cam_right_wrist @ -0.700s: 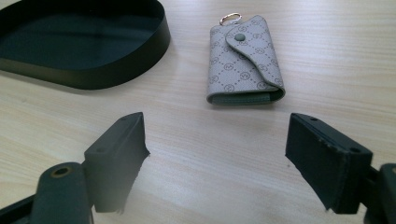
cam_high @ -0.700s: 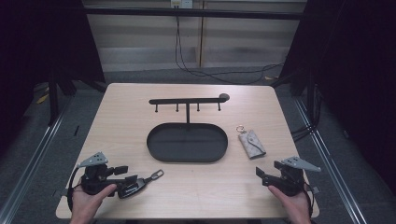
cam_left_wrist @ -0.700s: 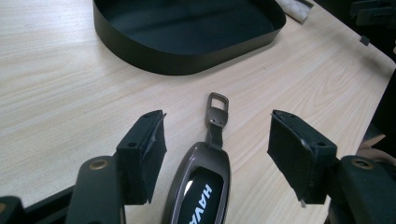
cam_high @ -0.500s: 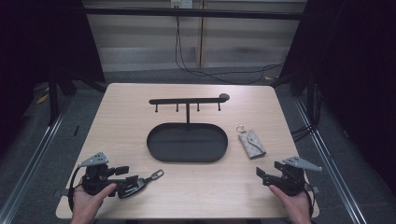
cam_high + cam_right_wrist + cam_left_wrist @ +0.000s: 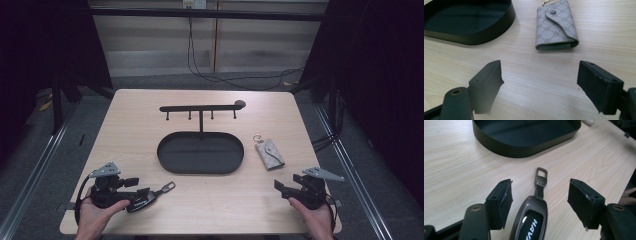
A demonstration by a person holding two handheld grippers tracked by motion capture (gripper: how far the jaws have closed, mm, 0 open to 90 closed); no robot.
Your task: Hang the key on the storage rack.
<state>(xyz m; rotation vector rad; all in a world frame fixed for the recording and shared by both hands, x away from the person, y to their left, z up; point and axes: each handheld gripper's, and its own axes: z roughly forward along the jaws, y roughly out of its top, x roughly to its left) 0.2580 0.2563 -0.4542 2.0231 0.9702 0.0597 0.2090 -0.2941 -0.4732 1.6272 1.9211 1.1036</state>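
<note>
key fob [image 5: 531, 220]: dark grey, glossy, metal loop | left claw [image 5: 540, 202]: spread around it, untouching

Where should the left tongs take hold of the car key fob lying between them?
Probably across the car key fob body's two long sides, coming straight along its length: it lies flat, already centred between the open left tongs, its strap pointing toward the black tray.

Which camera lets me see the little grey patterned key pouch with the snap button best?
The right gripper view: the grey patterned key pouch lies close ahead of the open jaws, its snap button, flap and print sharp. The high view shows it small, right of the black oval tray. In the left gripper view I cannot make it out.
</note>
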